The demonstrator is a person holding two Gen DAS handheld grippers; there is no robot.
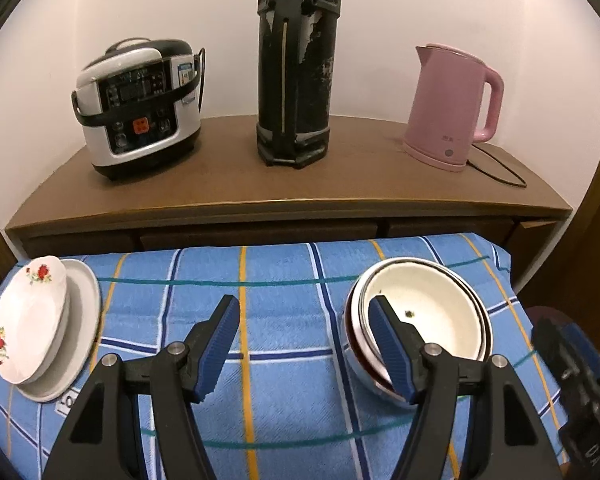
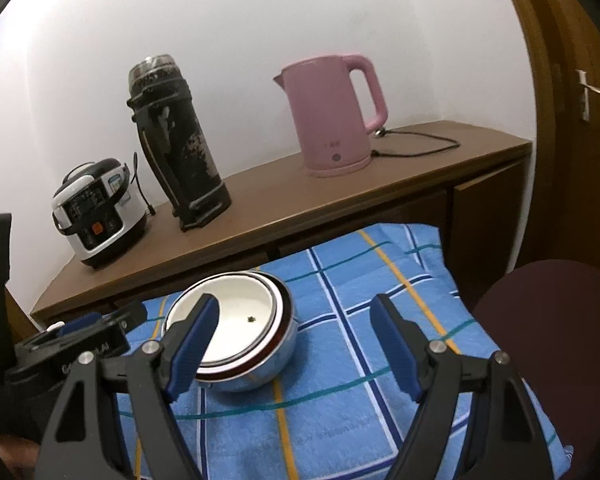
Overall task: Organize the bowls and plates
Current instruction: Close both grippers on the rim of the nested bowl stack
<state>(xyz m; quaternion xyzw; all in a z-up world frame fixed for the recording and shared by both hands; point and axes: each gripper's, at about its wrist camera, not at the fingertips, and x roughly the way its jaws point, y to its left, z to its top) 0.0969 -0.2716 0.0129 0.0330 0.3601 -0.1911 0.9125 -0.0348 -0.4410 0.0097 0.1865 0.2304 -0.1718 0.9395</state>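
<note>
Two nested bowls (image 1: 432, 312), a white one with a dark red rim sitting in a shiny steel one, stand on the blue checked cloth (image 1: 292, 280) at the right. A floral plate (image 1: 28, 320) rests tilted on a plain white plate (image 1: 82, 312) at the cloth's left edge. My left gripper (image 1: 304, 308) is open over the cloth between them, and its right finger (image 1: 388, 340) overlaps the bowls' left rim in the view. My right gripper (image 2: 296, 308) is open just right of the bowls (image 2: 244, 300), with its left finger (image 2: 196, 336) in front of them. Neither gripper holds anything.
Behind the cloth a brown sideboard (image 1: 340, 176) carries a rice cooker (image 1: 140, 108), a tall black thermos (image 1: 296, 64) and a pink kettle (image 1: 452, 108) with its cord. A dark maroon seat (image 2: 552, 340) sits beside the cloth's right edge. A wooden door (image 2: 588, 92) stands behind it.
</note>
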